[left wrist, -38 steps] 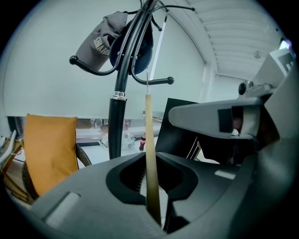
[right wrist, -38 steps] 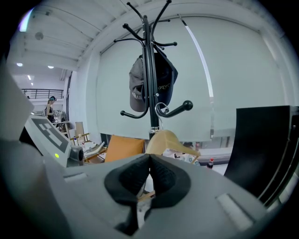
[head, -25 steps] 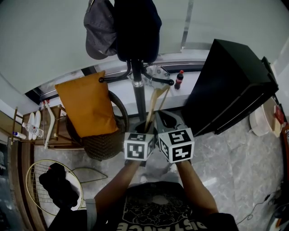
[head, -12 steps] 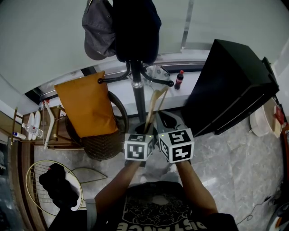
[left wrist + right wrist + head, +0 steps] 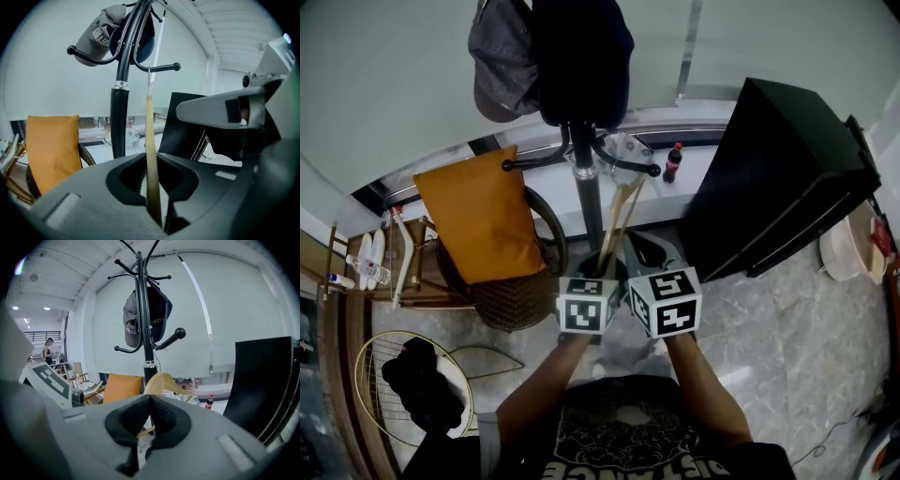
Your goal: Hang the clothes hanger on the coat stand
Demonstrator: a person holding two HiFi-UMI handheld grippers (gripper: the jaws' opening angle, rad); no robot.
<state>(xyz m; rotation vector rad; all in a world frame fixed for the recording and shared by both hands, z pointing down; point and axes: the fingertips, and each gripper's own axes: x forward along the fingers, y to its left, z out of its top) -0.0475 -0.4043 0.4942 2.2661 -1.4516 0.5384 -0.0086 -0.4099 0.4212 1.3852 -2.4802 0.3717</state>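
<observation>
A black coat stand (image 5: 586, 187) rises straight ahead, with a grey cap (image 5: 499, 66) and a dark garment (image 5: 581, 56) on its upper pegs. The wooden hanger (image 5: 623, 211) slants up from my grippers toward a lower peg (image 5: 628, 169). My left gripper (image 5: 602, 267) is shut on the hanger (image 5: 151, 150), which shows edge-on in the left gripper view. Its wire hook (image 5: 150, 79) reaches up beside the peg (image 5: 164, 68); I cannot tell if it rests on it. My right gripper (image 5: 649, 251) is close beside the left one. Its jaws (image 5: 150, 399) meet at the tips, with the hanger (image 5: 161, 380) just beyond them.
A wicker chair with an orange cushion (image 5: 478, 220) stands left of the stand. A tall black cabinet (image 5: 778, 178) fills the right. A cola bottle (image 5: 672, 164) sits on the window sill. A wire basket (image 5: 370, 375) holding dark clothes lies at lower left, near a wooden rack (image 5: 375, 258).
The hanger's top has crept slightly up and nearer the stand's lower peg. Both grippers stay side by side, almost unmoved.
</observation>
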